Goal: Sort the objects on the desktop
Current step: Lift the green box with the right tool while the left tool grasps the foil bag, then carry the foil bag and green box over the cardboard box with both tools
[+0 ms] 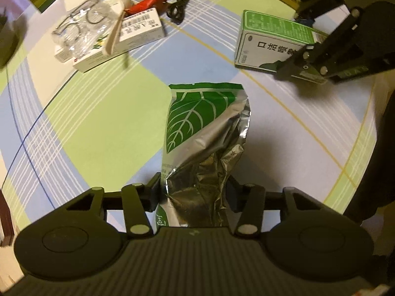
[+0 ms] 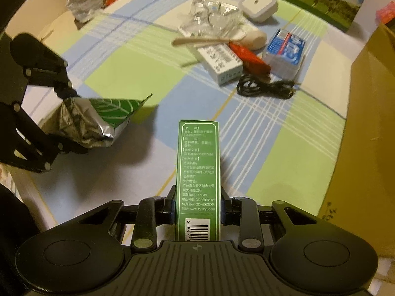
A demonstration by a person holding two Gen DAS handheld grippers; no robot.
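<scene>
My left claw [image 1: 195, 190] pinches a foil bag [image 1: 205, 133] by its crumpled lower part, and it hangs above the middle of the tabletop [image 1: 98, 123]. My right claw [image 2: 197, 207] presses on a green box [image 2: 197, 170] from both narrow sides and holds it above the cloth, nearer the cardboard box [image 2: 370, 123] at the right edge. The other things, a cable [image 2: 266, 86], a white box [image 2: 219, 64] and a red pack [image 2: 249, 56], lie in a heap near the far edge. I think the foil is slippery and soft, so the bag can slide out. The two claws are near each other and could bump.
</scene>
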